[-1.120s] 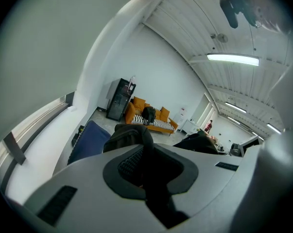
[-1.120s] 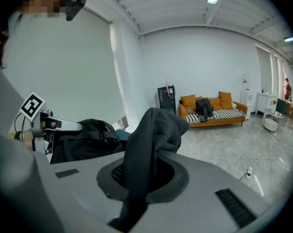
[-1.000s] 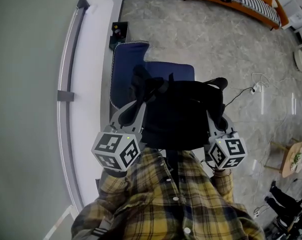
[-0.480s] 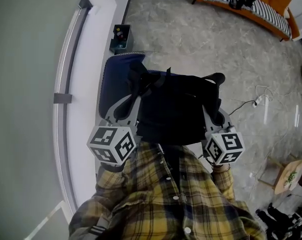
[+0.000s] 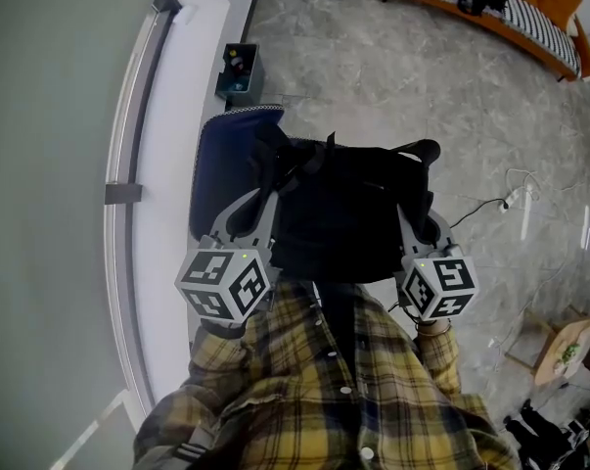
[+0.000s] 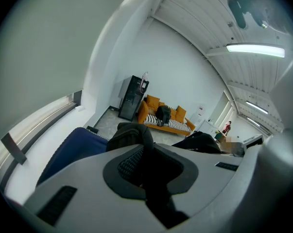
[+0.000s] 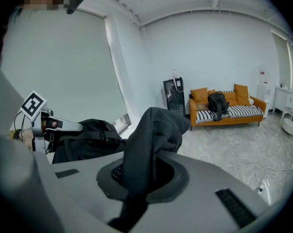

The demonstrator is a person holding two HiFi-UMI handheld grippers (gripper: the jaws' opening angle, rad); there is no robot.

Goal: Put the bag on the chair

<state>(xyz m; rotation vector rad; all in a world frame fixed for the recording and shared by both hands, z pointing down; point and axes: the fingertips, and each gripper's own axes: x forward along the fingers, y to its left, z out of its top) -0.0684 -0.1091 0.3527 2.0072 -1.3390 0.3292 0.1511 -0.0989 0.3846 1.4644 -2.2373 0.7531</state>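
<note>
While you hold it up by two ends, the black bag [image 5: 348,213] hangs directly over the blue chair [image 5: 221,155] and hides most of the seat in the head view. Whether its underside touches the seat cannot be told. Your left hand-held gripper [image 5: 263,189] is clenched on a dark strap [image 6: 132,136] at the bag's end above the chair's backrest side, with the strap running down between the nearly closed jaws. Your right hand-held gripper [image 5: 419,225] is clamped on a bunched fold of black fabric [image 7: 152,130] at the bag's opposite end, out past the chair's far edge. Your plaid shirt [image 5: 324,390] sits on the near side of the chair, just behind both marker cubes. Beyond the chair, against the wall, stands a small dark bin [image 5: 238,67]. A white cable [image 5: 490,204] trails over the grey floor [image 5: 392,76] to the right of the chair. Well beyond the chair, an orange sofa [image 5: 490,8] carries a black backpack [image 7: 217,103].
</note>
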